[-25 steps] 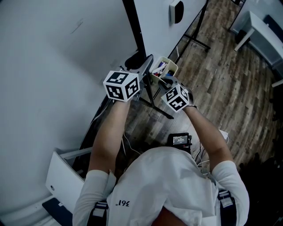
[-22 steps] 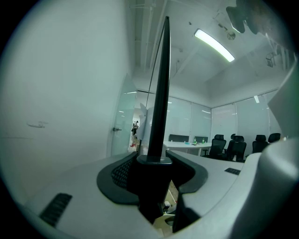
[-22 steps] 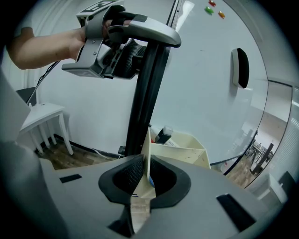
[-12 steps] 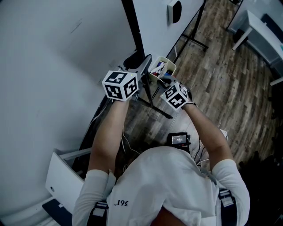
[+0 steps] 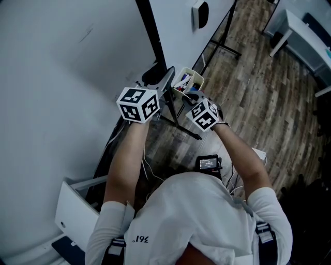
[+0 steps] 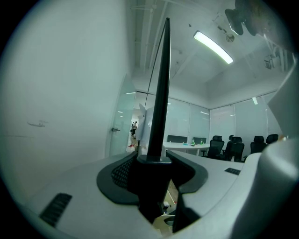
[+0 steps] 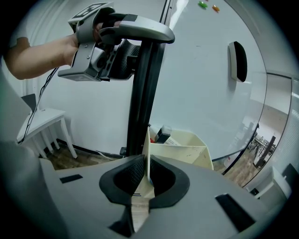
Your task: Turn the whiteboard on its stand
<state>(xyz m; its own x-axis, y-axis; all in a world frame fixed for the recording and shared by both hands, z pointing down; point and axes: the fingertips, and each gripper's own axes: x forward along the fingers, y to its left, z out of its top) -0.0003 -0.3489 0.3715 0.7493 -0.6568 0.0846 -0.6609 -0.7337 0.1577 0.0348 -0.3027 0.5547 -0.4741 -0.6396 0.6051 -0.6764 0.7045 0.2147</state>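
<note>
Both grippers clamped at the whiteboard's edge

The left gripper (image 6: 154,173) is clenched on the black post (image 6: 161,98) at the side of the whiteboard (image 5: 178,33). The right gripper (image 7: 148,175) pinches the thin wall of the cream tray (image 7: 180,149) just beside that post. The whiteboard stands upright on the wooden floor (image 5: 258,93), with an eraser (image 5: 200,14) on its face.

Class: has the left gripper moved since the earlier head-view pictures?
No. The left gripper keeps its place against the cream tray and the whiteboard's black frame; the whole view merely drifts left.
</note>
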